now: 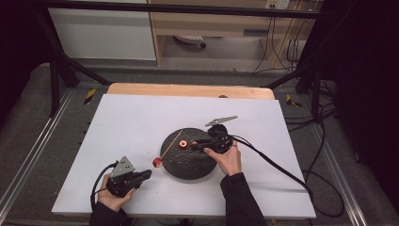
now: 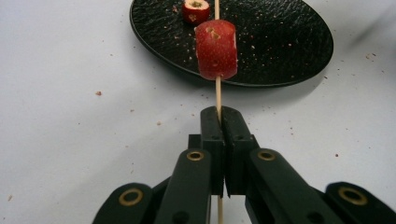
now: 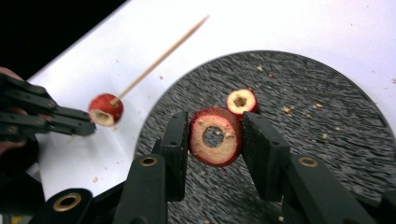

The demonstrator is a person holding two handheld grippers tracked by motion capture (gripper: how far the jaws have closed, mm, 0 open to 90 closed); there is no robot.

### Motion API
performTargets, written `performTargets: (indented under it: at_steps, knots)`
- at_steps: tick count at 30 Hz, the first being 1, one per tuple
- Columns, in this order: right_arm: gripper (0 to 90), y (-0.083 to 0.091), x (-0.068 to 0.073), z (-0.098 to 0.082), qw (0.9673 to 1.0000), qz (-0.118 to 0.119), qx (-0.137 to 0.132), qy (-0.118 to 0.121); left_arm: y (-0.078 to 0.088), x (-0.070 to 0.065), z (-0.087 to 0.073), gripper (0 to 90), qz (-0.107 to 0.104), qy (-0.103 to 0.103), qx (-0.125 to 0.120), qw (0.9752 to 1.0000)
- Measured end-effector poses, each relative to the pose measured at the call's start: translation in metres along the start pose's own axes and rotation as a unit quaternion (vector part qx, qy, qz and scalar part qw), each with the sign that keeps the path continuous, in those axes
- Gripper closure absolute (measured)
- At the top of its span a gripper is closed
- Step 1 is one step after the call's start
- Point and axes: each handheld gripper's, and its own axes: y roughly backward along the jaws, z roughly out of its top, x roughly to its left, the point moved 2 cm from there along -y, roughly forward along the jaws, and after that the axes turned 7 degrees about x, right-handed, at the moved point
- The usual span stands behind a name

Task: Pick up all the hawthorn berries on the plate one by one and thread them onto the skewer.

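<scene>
My left gripper is shut on the lower end of a thin wooden skewer, which points toward the black round plate. A red cored fruit piece is threaded on the skewer just beyond the jaws. My right gripper hovers over the plate, shut on a second red cored fruit piece with its hole facing the camera. A third small piece lies on the plate.
The plate stands on a white board over a wooden table. Crumbs dot the plate and board. Each gripper trails a black cable off the board. A black frame and floor cables surround the table.
</scene>
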Motion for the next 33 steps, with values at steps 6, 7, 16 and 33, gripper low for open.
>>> performTargets:
  at_steps: [6, 7, 16, 33]
  knots:
    - [63.0, 0.004, -0.001, -0.011, 0.9977, 0.015, -0.06, -0.028, 0.001, -0.002, 0.001, 88.1, -0.002, 0.0, -0.005, 1.0]
    - [63.1, 0.004, -0.001, -0.012, 0.997, 0.017, -0.069, -0.032, 0.001, -0.003, 0.001, 88.1, -0.002, 0.0, -0.006, 1.0]
    - [63.1, 0.006, 0.0, -0.028, 0.9826, 0.039, -0.165, -0.076, 0.0, -0.01, 0.003, 88.1, -0.007, -0.002, -0.01, 0.9999]
    - [63.1, 0.002, 0.004, -0.034, 0.9469, 0.029, -0.298, -0.117, -0.001, -0.017, 0.005, 88.1, -0.008, 0.006, -0.018, 0.9998]
